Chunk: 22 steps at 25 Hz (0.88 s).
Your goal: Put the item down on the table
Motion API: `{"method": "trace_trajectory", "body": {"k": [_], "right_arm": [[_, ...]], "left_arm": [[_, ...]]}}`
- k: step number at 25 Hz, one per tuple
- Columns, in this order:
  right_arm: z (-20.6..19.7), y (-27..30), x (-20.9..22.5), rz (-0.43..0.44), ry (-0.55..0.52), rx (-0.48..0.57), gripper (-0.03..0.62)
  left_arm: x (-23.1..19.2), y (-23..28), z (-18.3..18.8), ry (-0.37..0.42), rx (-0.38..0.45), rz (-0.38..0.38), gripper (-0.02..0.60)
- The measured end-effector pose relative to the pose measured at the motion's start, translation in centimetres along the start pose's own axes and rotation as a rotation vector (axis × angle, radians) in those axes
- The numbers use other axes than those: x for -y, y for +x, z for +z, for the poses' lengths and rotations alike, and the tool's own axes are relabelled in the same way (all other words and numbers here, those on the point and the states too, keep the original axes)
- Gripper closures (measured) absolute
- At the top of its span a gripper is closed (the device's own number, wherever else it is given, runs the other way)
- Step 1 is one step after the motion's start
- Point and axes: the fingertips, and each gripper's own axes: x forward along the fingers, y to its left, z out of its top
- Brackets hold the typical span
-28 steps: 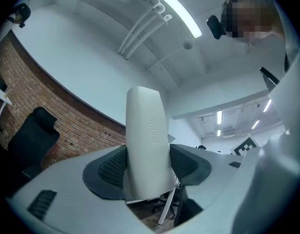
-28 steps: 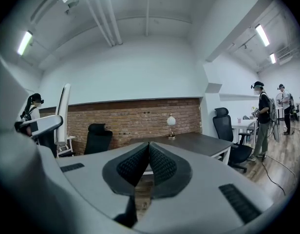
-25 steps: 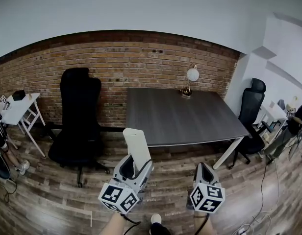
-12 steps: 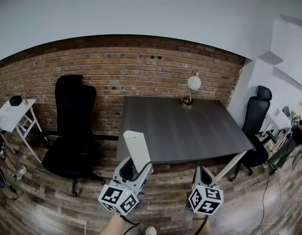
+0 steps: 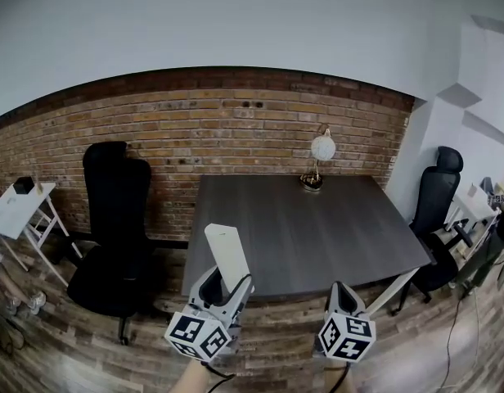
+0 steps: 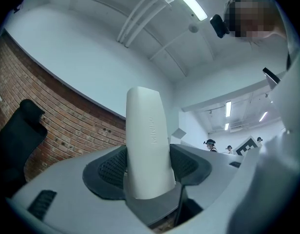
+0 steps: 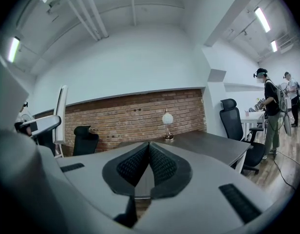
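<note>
White item held in the left gripper, in the air at the table's near edge

The left gripper (image 5: 222,283) has its fingers (image 6: 108,169) clamped on the lower end of the item (image 5: 227,252), a slim white slab with a rounded top. The item stands nearly upright between the pads, and most of its length rises free above them. In the head view it shows against the near left corner of the table (image 5: 334,236) without resting on the top. The right gripper (image 5: 342,295) hangs before the table's near edge, right of the item, with its fingers (image 7: 133,165) pressed together and nothing between them. A lamp (image 5: 321,158) stands at the table's far edge, and a black chair (image 5: 113,219) stands left of the table.
</note>
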Motion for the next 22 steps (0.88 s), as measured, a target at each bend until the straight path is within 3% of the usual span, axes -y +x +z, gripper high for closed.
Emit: {"method": "trace_trajectory", "body": {"k": [17,22], "right_arm": [[-4.0,8.6,0.1,0.046,0.02,-0.116,0.562],[-2.9,12.4,0.6,0.029,-0.002,-0.101,0.562]], "left_arm": [[-5.7,4.5,-4.3,-0.03,-0.061,0.077,0.288],[-8.4,8.3,-4.8,-0.049,-0.034,0.06,0.288]]}}
